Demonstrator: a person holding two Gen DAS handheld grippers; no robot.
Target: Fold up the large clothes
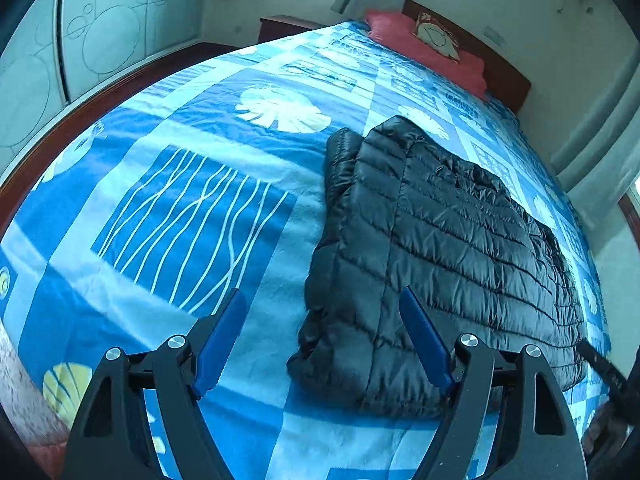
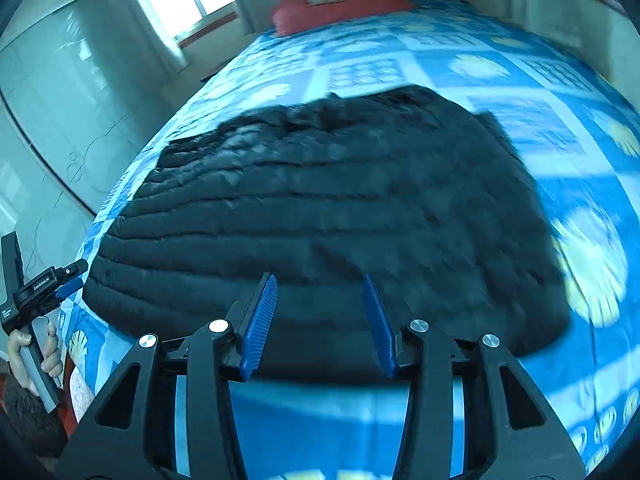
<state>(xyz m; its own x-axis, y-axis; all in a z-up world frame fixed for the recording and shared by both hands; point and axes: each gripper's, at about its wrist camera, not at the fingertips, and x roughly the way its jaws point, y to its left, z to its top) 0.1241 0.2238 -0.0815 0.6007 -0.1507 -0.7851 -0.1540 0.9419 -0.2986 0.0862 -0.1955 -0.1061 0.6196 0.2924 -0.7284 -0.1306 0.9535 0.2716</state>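
Observation:
A black quilted puffer jacket [image 1: 440, 248] lies folded on the blue patterned bedspread [image 1: 192, 208]. My left gripper [image 1: 322, 300] hangs above the jacket's near left corner, jaws wide open and nothing between the blue pads. In the blurred right wrist view the same jacket [image 2: 320, 208] fills the middle of the bed. My right gripper [image 2: 320, 284] hovers over its near edge, jaws apart and empty. At the far left of that view a hand holds the left gripper [image 2: 68, 280] beside the jacket's left end.
A red pillow [image 1: 424, 48] with a small cushion lies at the head of the bed by the dark wooden headboard [image 1: 500, 68]. White wardrobe doors [image 1: 100, 28] stand along the left side. Curtains [image 2: 160, 20] hang by the window. The bedspread [image 2: 560, 128] lies bare to the jacket's right.

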